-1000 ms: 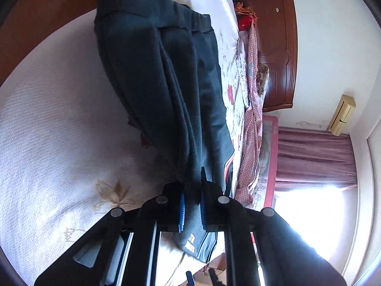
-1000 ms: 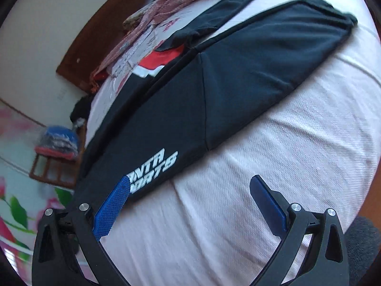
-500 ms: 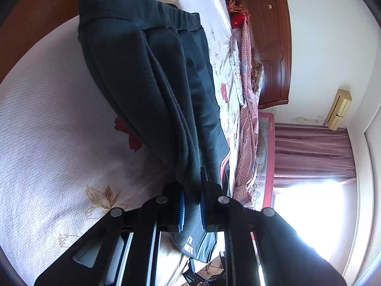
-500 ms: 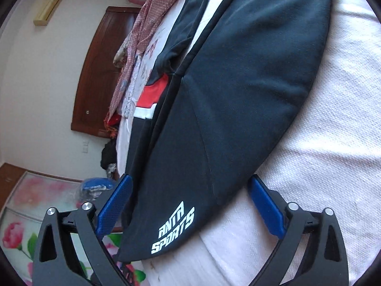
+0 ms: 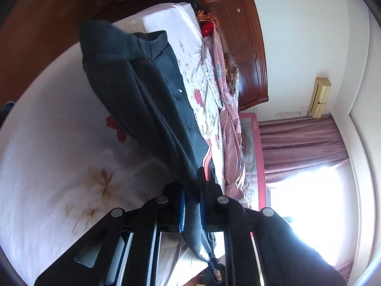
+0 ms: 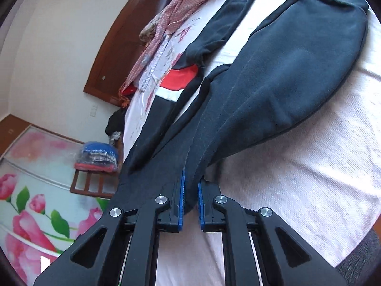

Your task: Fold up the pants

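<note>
Dark navy pants (image 5: 133, 90) lie lengthwise on a pale bed sheet (image 5: 47, 143), waistband at the far end. My left gripper (image 5: 191, 205) is shut on the gathered leg end, lifted off the sheet. In the right wrist view the same pants (image 6: 285, 66) spread out ahead. My right gripper (image 6: 190, 202) is shut on bunched leg fabric, its blue pads pressing the cloth from both sides.
A second dark garment with a red and white panel (image 6: 181, 81) lies beside the pants. A patterned pink cloth (image 5: 228, 124) runs along the bed's far side by a wooden headboard (image 5: 245, 43). A curtained bright window (image 5: 309, 166) and a floral wardrobe door (image 6: 35, 202) stand nearby.
My right gripper went from wide open over the printed leg end to shut on the fabric. My left gripper rose and drew back with the leg end, showing more of the sheet.
</note>
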Demonstrator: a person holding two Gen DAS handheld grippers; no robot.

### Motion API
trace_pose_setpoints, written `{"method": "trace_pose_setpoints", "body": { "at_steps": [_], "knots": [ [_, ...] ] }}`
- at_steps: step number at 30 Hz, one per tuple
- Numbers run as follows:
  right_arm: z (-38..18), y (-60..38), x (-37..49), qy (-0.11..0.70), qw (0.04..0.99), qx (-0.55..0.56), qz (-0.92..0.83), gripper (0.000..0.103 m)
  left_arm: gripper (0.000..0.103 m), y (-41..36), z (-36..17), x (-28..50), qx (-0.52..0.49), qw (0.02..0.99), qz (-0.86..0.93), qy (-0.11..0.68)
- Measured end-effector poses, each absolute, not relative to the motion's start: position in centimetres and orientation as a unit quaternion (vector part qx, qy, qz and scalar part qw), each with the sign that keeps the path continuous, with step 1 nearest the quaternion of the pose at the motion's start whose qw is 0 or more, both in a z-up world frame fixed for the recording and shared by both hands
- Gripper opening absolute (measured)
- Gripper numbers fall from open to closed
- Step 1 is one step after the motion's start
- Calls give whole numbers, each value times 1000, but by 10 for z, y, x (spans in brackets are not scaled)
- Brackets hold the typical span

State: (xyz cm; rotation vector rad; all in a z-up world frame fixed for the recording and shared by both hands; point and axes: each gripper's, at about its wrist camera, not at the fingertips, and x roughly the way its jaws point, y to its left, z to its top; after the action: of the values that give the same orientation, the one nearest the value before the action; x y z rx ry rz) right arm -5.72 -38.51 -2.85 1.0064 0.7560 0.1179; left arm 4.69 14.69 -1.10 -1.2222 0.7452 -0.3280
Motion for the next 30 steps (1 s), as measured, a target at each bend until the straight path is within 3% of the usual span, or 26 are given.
{"method": "trace_pose_setpoints", "body": {
  "at_steps": [8, 14, 16, 17, 18, 19, 21, 25, 30],
  "knots": [
    [-47, -388, -123, 401, 794, 453, 56, 8, 8, 143, -2, -37, -528, 742, -128, 392],
    [-72, -384, -132, 431, 800, 417, 37, 10, 13, 134, -15, -64, -428, 764, -85, 475],
    [-75, -378, -126, 443, 802, 399, 35, 19, 29, 141, -20, -58, -421, 760, -58, 492],
    [-73, -380, -126, 437, 798, 413, 44, 28, 31, 145, -15, -58, -413, 765, -47, 492],
    [-71, -383, -127, 432, 795, 423, 47, 45, 33, 147, -8, -60, -406, 776, -45, 481],
    [-67, -386, -131, 427, 798, 423, 39, 53, 37, 148, 2, -62, -390, 792, -44, 468],
    [-58, -401, -143, 403, 803, 437, 37, 54, 68, 150, 28, -61, -341, 828, -33, 443],
    [-50, -469, -172, 349, 799, 483, -81, 54, 83, 158, 66, -58, -260, 890, -16, 373],
    [-43, -548, -167, 289, 800, 492, -188, 54, 85, 162, 61, -28, -241, 886, -9, 396]
  ]
}}
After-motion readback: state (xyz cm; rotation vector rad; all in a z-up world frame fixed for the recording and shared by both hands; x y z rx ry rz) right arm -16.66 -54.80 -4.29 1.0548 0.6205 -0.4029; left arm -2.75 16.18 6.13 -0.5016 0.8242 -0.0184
